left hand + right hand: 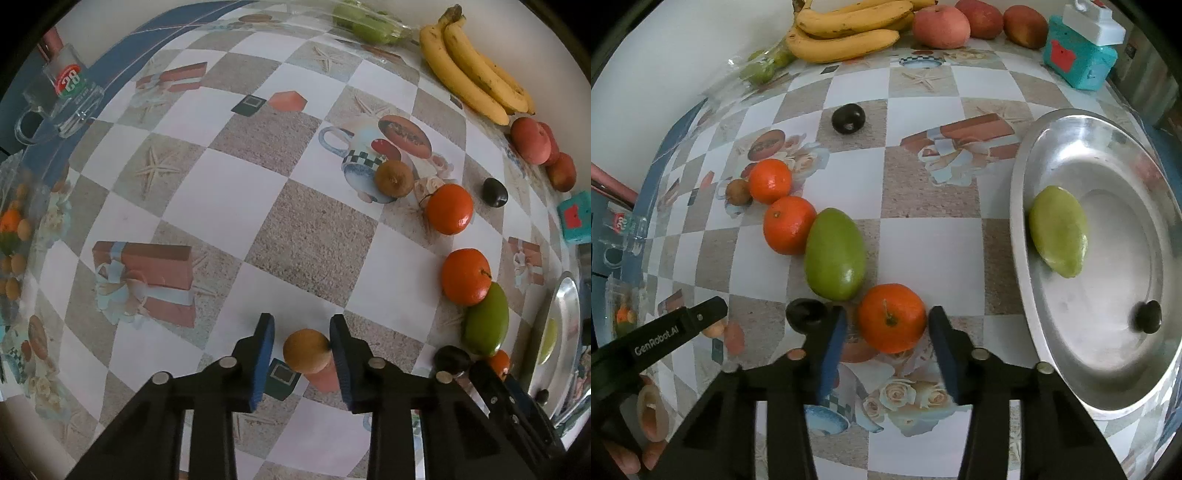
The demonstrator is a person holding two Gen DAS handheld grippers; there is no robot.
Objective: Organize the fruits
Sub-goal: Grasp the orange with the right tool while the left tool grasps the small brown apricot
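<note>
My left gripper (301, 319) points down over a small brown fruit (306, 350) on the checked tablecloth. Its right pad touches the fruit and a thin gap shows at the left pad. My right gripper (889, 311) straddles a tangerine (891, 317) the same way, with its right pad against the skin and a sliver of cloth visible at the left pad. A green mango (834, 254), two more tangerines (788, 225) and a dark plum (807, 314) lie just beyond it. The metal tray (1027, 177) at the right holds a pale green mango (1058, 236) and a dark plum (1148, 316).
Bananas (846, 33), apples (940, 26) and a teal toy box (1078, 55) line the far wall. A glass mug (66, 96) and a bag of small fruits (14, 236) sit at the left edge. Another brown fruit (393, 177) and a plum (495, 192) lie mid-table.
</note>
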